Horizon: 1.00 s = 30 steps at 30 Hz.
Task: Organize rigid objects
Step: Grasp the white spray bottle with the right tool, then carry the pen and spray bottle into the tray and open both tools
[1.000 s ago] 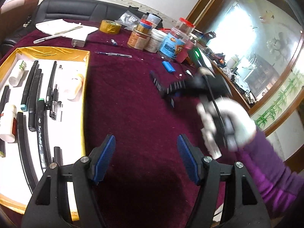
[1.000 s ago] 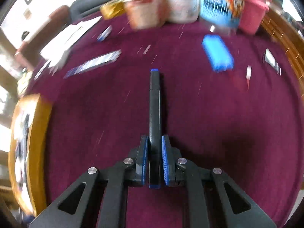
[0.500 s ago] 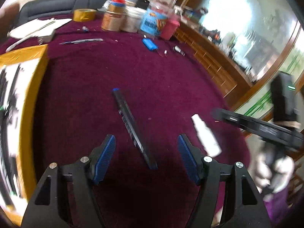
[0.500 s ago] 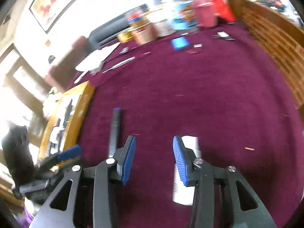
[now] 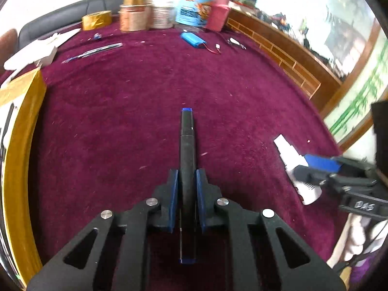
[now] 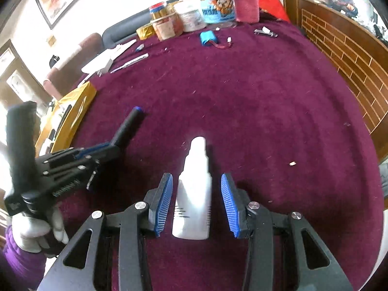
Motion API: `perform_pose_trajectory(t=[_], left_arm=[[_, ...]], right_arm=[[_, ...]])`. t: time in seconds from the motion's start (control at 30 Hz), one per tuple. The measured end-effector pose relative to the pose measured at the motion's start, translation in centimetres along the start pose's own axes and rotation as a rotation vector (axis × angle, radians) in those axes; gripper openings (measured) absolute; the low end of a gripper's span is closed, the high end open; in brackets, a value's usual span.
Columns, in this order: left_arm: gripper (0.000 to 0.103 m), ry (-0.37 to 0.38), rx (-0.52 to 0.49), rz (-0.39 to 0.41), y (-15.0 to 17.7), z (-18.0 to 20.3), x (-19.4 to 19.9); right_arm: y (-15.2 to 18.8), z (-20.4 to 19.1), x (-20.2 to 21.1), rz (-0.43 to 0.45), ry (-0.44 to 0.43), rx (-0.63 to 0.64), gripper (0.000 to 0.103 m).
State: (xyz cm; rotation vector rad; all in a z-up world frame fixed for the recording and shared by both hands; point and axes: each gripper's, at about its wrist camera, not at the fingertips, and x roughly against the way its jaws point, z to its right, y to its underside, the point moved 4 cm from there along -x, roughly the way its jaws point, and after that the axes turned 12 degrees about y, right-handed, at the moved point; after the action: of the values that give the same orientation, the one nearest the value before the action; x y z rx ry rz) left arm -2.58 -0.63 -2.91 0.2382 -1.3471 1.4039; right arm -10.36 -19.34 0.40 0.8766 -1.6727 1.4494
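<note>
On a maroon cloth-covered table, seen through two fisheye wrist cameras. Left gripper clamped on a black marker, blue pads pressed against the barrel after just closing; marker pointed forward, blue-tipped end out past the fingers. Seen from the right camera, same left gripper at the left edge, held by a white-gloved hand with a purple sleeve, marker angled up and to the right. Right gripper partly spread around a white squeeze bottle, nozzle pointed away, bottle lying on the cloth; a gap visible on each side between the blue pads and the bottle, so not gripped. Same bottle seen at the right of the left camera, with the right gripper over it. Gold-rimmed tray along the left edge, well apart from both grippers. Far back: jars and tubs, a roll of gold tape, a blue battery pack with red wires, a pen, white papers.
</note>
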Motion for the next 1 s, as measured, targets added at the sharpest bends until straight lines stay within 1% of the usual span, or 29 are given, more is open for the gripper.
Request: perform_pose_trajectory(t=[0.07, 0.13, 0.2, 0.23, 0.27, 0.3, 0.37, 0.5, 0.53, 0.63, 0.67, 0.73, 0.9, 1.0], left_arm=[[0.012, 0.026, 0.033, 0.022, 0.5, -0.6, 0.7], [0.012, 0.076, 0.065, 0.053, 0.7, -0.8, 1.6], [0.012, 0.109, 0.093, 0.09, 0.9, -1.4, 2.9], [0.012, 0.125, 0.102, 0.102, 1.0, -1.3, 3.3], [0.012, 0.149, 0.115, 0.12, 1.0, -1.4, 3.9], [0.012, 0.161, 0.127, 0.14, 1.1, -1.5, 4.6], [0.012, 0.192, 0.142, 0.166, 1.2, -1.6, 5.9], [0.012, 0.226, 0.165, 0.221, 1.7, -2.3, 9.1], [0.012, 0.228, 0.174, 0.242, 1.9, -2.8, 10.2], [0.012, 0.217, 0.212, 0.284, 2.9, -4.7, 13.1], [0.012, 0.202, 0.237, 0.306, 3.4, -6.0, 14.4], [0.012, 0.16, 0.268, 0.331, 4.3, -7.8, 16.2], [0.012, 0.025, 0.387, 0.402, 7.3, -14.1, 20.5], [0.012, -0.038, 0.464, 0.418, 9.2, -17.3, 21.6]], right_arm=[[0.3, -0.3, -0.4, -0.009, 0.003, 0.009, 0.037], [0.5, -0.7, -0.9, -0.012, 0.03, 0.03, 0.037], [0.4, -1.1, -0.9, -0.001, 0.054, 0.05, 0.037], [0.4, -1.3, -1.0, 0.0, 0.065, 0.061, 0.036], [0.4, -1.4, -0.9, 0.002, 0.076, 0.072, 0.027], [0.4, -1.5, -0.9, 0.003, 0.086, 0.083, 0.027], [0.4, -1.6, -0.9, -0.003, 0.055, 0.068, 0.026], [0.0, -1.9, -0.3, -0.011, -0.031, 0.008, 0.026], [-0.3, -2.1, -0.1, -0.014, -0.065, -0.01, 0.026], [-1.0, -3.5, 0.8, -0.004, -0.133, -0.014, 0.026], [-1.3, -4.3, 1.1, -0.002, -0.152, -0.008, 0.026], [-1.8, -6.3, 1.4, -0.002, -0.188, 0.018, 0.026], [-2.6, -12.0, 1.4, -0.021, -0.276, 0.084, 0.027], [-3.0, -15.6, 1.4, -0.033, -0.339, 0.116, 0.027]])
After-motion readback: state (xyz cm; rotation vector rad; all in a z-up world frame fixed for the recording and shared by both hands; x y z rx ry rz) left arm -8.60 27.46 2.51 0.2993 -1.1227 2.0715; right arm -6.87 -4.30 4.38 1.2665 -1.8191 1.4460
